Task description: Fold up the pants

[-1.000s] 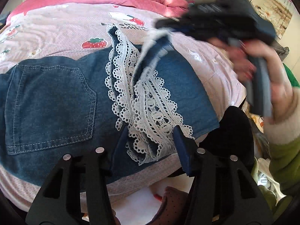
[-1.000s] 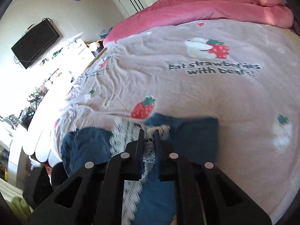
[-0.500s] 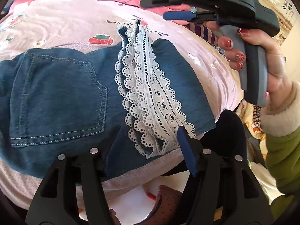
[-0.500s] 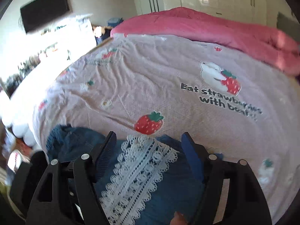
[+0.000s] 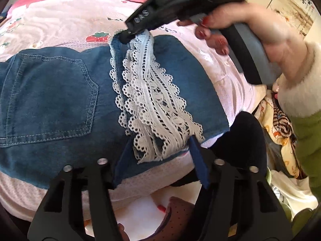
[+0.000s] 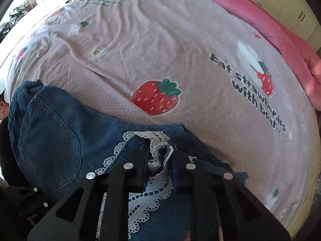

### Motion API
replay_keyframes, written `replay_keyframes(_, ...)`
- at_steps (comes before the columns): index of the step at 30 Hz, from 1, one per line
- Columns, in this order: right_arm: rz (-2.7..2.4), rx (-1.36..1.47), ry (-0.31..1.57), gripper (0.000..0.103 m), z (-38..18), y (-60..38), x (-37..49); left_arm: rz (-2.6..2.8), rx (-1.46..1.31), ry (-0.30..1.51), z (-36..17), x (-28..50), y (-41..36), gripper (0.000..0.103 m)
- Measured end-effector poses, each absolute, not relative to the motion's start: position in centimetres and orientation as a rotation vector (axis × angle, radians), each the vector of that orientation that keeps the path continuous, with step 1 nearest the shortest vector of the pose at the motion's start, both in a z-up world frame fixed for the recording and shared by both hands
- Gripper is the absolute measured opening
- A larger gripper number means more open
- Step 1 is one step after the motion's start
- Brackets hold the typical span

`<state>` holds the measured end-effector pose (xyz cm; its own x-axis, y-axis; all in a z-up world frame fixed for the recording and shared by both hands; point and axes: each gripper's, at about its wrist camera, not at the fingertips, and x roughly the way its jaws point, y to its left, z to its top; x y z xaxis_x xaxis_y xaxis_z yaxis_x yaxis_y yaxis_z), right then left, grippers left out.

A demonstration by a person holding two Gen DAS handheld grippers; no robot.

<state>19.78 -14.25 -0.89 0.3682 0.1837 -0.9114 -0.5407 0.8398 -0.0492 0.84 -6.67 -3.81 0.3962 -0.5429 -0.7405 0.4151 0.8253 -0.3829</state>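
Blue denim pants (image 5: 60, 92) with a back pocket lie across the near edge of the bed, their white lace hems (image 5: 152, 100) gathered in a strip. My left gripper (image 5: 158, 152) sits at the near end of that strip. Its jaws are closing and the pads press on the lace bunch from both sides. In the right wrist view the pants (image 6: 50, 132) lie to the left, and my right gripper (image 6: 160, 148) points steeply down. Its jaws are closing on the far end of the lace (image 6: 158, 154), which is crumpled between them. A person's hand (image 5: 250, 26) holds the right gripper (image 5: 125, 37).
The pants rest on a pink strawberry-print sheet (image 6: 180, 50), with a pink duvet (image 6: 270, 20) along the far side. The bed's edge runs just under my left gripper. A dark rounded object (image 5: 248, 140) and patterned cloth (image 5: 280, 124) lie off the bed to the right.
The right gripper let go of the lifted lace, opened wide above the strip, then dropped onto its far end and narrowed on it. The left gripper stayed put, widening slightly and narrowing again.
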Motion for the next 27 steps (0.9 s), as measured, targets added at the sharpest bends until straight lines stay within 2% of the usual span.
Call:
replay_keyframes(3,0.489,-0.257,1.049,0.015,0.7,-15.7,19.4,-0.624,-0.165,0.972,-3.4,0.8,-6.4,0.020)
replay_keyframes(11,0.477,-0.249,1.015,0.015,2.0,-13.8,21.1,-0.584,-0.094,0.860,-0.5,-0.3,-5.2,0.018)
replay_keyframes(15,0.489,-0.318,1.075,0.016,-0.8,-11.2,21.8,-0.565,-0.067,0.933,-2.3,-0.2,-5.1,0.019)
replay_keyframes(17,0.521,-0.300,1.086,0.020,-1.3,-10.8,21.8,-0.565,-0.054,0.953,-3.1,-0.4,-5.1,0.019)
replay_keyframes(18,0.539,-0.267,1.076,0.028,-1.1,-11.2,21.7,-0.571,-0.048,0.952,-3.1,-0.6,-5.1,0.019)
replay_keyframes(19,0.563,-0.226,1.061,0.043,-0.7,-11.7,21.6,-0.576,-0.050,0.949,-2.9,-0.7,-4.9,0.021)
replay_keyframes(21,0.597,-0.119,0.997,0.052,1.1,-13.5,21.0,-0.588,-0.057,0.950,-2.8,-0.8,-4.7,0.024)
replay_keyframes(24,0.588,-0.061,0.914,0.057,3.4,-17.0,19.4,-0.596,-0.045,0.942,-2.7,-1.3,-4.3,0.027)
replay_keyframes(26,0.565,-0.079,0.895,0.057,3.9,-18.8,18.1,-0.602,-0.049,0.939,-2.3,-1.8,-3.6,0.039)
replay_keyframes(27,0.560,-0.099,0.891,0.057,3.9,-20.0,16.9,-0.598,-0.050,0.929,-1.9,-2.0,-3.2,0.040)
